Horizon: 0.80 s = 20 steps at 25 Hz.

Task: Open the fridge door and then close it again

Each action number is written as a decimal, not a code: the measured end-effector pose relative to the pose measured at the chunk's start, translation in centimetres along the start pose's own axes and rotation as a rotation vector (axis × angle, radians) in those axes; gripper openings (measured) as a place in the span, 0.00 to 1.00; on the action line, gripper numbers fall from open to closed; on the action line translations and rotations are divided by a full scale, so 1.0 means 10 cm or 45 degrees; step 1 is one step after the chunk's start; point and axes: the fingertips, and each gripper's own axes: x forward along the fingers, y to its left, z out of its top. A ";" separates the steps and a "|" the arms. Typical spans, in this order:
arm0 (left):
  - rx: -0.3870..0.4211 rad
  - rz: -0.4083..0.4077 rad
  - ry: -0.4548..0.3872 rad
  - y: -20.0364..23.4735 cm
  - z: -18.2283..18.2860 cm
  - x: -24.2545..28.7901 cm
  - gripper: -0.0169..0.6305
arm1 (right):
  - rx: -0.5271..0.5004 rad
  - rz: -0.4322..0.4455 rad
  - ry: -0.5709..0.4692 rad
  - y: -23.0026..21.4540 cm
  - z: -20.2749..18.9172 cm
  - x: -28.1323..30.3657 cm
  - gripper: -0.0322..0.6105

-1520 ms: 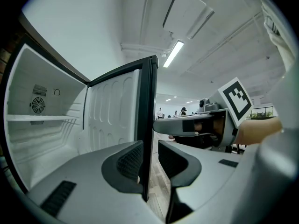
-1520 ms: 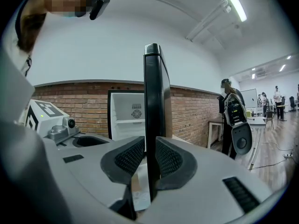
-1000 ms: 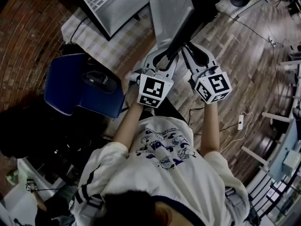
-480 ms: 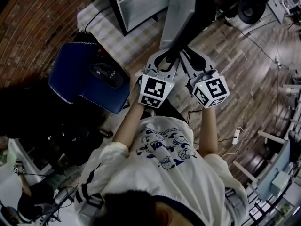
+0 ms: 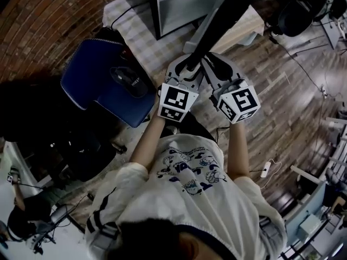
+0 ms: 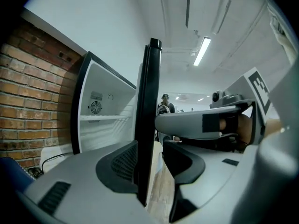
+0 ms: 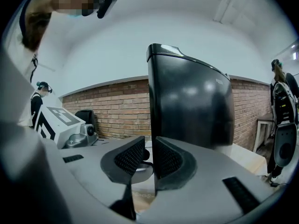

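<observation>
The fridge point(image 5: 184, 4) stands with its white inside point(image 6: 103, 120) showing. Its black door point(image 5: 217, 26) juts out edge-on between my two grippers. My left gripper point(image 5: 187, 69) straddles the door's edge point(image 6: 147, 125). Its jaws are opening: the left pad point(image 6: 124, 160) lies against the door and the right pad point(image 6: 184, 160) stands clear of it. My right gripper point(image 5: 214, 66) is beside the door's glossy outer face point(image 7: 191, 101). Its pads point(image 7: 131, 160) keep a narrow gap with nothing in it.
A blue padded seat point(image 5: 92, 85) with a black mouse point(image 5: 130, 79) sits left of the grippers. A checked cloth point(image 5: 135, 28) and a brick wall point(image 5: 43, 20) lie beyond. Cables run over the wooden floor point(image 5: 293, 91). A person point(image 7: 282, 120) stands at the right.
Both grippers have travelled sideways together with the door's edge. The fridge body now lies nearer above them in the head view, and the door shows more edge-on.
</observation>
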 end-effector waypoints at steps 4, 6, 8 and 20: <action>-0.022 0.068 0.005 0.25 -0.01 0.02 0.28 | -0.004 0.066 0.007 0.08 0.03 0.21 0.19; -0.030 0.097 0.007 0.36 -0.02 0.04 0.28 | -0.001 0.098 0.008 0.10 0.05 0.31 0.19; -0.033 0.121 0.010 0.45 -0.01 0.06 0.28 | 0.004 0.130 0.005 0.12 0.06 0.39 0.19; -0.068 0.302 -0.002 0.92 0.02 0.18 0.27 | 0.022 0.331 0.015 0.16 0.08 0.79 0.19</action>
